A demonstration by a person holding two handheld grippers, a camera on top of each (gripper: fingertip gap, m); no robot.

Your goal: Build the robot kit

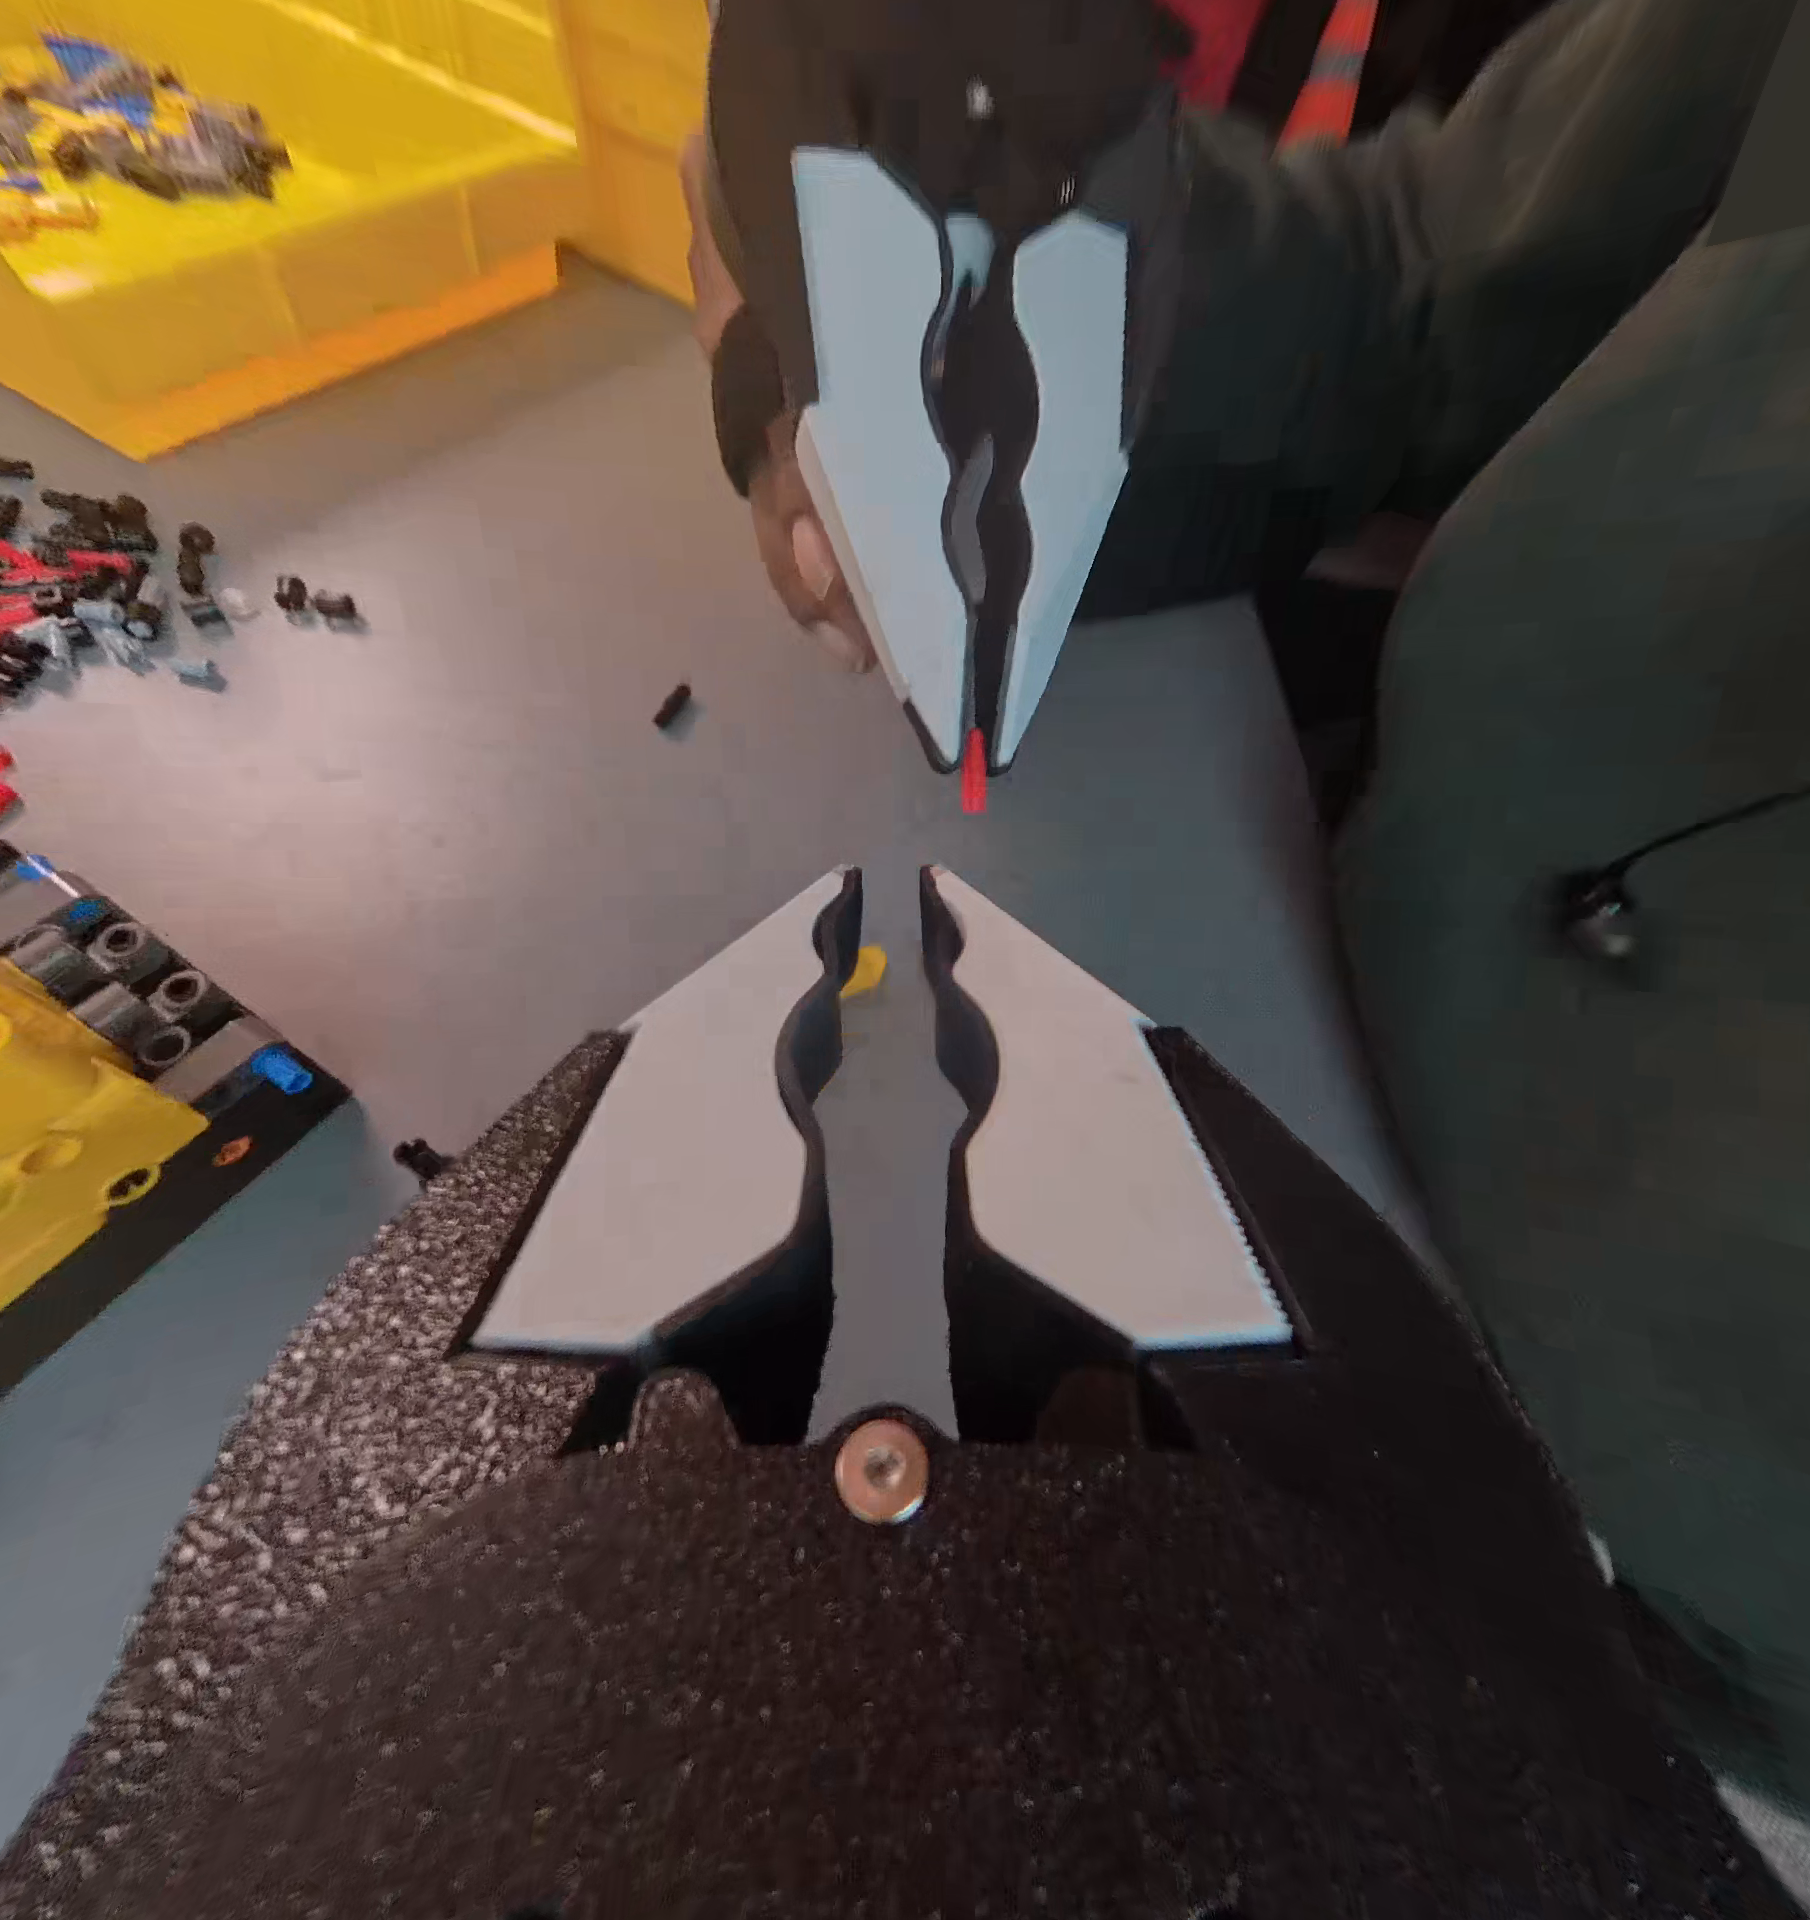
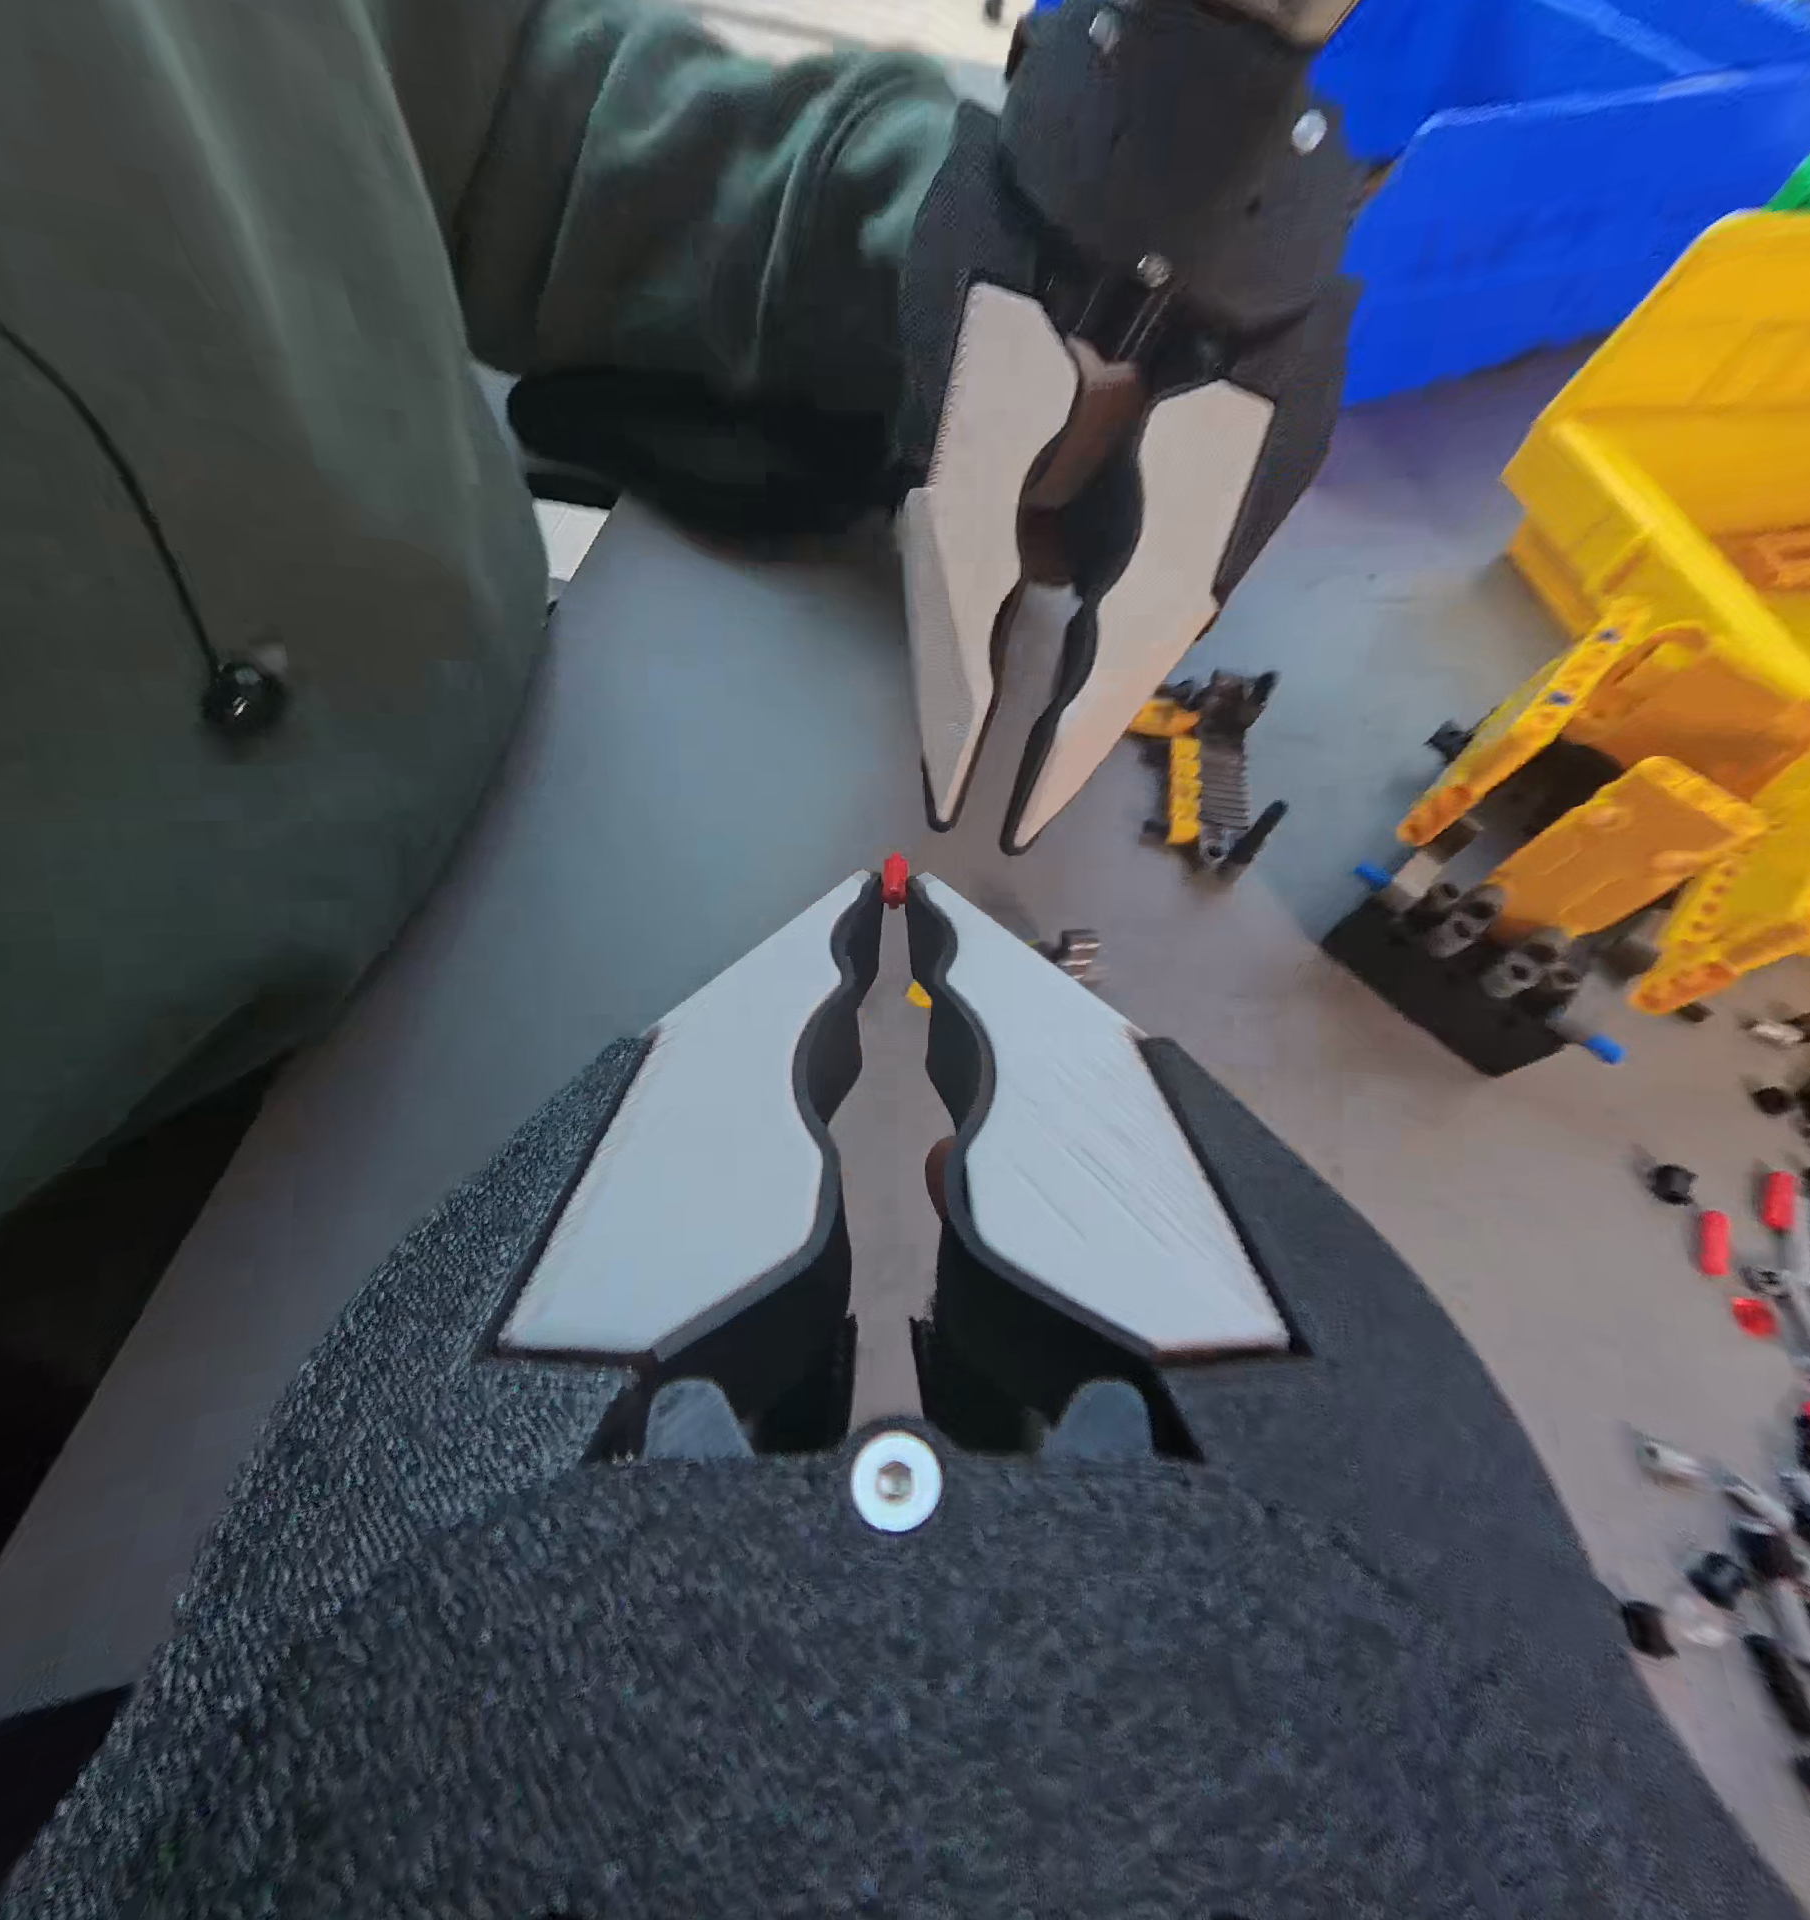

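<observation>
My right gripper (image 2: 893, 883) is shut on a small red pin (image 2: 894, 879) held at its fingertips above the grey table. It also shows in the left wrist view (image 1: 972, 758), tip pointing down, with the red pin (image 1: 973, 771) sticking out. My left gripper (image 1: 890, 873) is open a little and empty, tip to tip with the right one, a short gap apart. It also shows in the right wrist view (image 2: 974, 836). A small yellow piece (image 1: 865, 971) lies on the table under the left fingers.
A yellow and black brick-built model (image 2: 1607, 831) stands on the table (image 1: 527, 790). Loose red, black and grey small parts (image 1: 59, 603) lie scattered. Yellow bins (image 1: 257, 208) and blue bins (image 2: 1566, 187) stand behind. A person's green sleeve (image 2: 205, 520) is close. Left and right tips are no more than a few centimetres apart.
</observation>
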